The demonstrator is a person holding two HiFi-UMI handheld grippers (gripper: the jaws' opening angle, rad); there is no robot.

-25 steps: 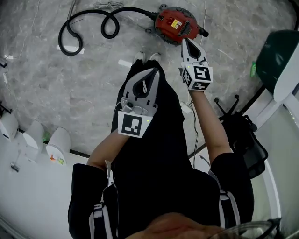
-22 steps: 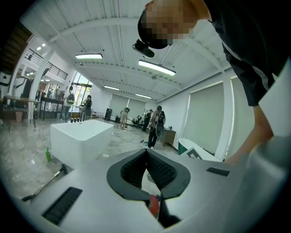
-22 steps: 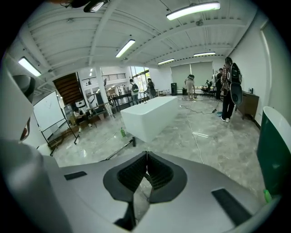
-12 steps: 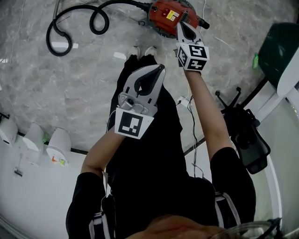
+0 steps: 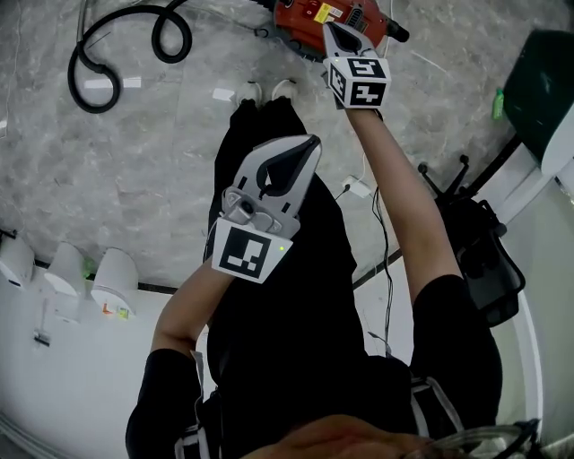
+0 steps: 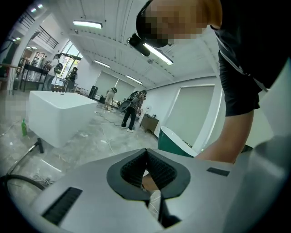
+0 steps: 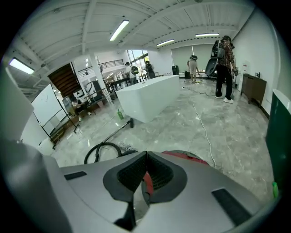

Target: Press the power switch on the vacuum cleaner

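Your right gripper (image 5: pixel 335 32) is stretched out to the far side, jaws pressed together with nothing in them. Its tip sits right over the red vacuum (image 5: pixel 305 16) on the floor, can't tell if it's touching. Left gripper (image 5: pixel 310 143) hangs nearer, in front of your body, well short of the vacuum, jaws together too, empty. The hose (image 5: pixel 99 63) coils off to the far left.

Head view high above vacuum cleaner (image 5: pixel 298 20)

Vacuum cleaner (image 5: pixel 300 16) on the floor just ahead of the person's shoes (image 5: pixel 285 89), hose (image 5: pixel 74 64) looped to its left. Right gripper (image 5: pixel 332 29) over the vacuum cleaner; left gripper (image 5: pixel 308 145) nearer the body.
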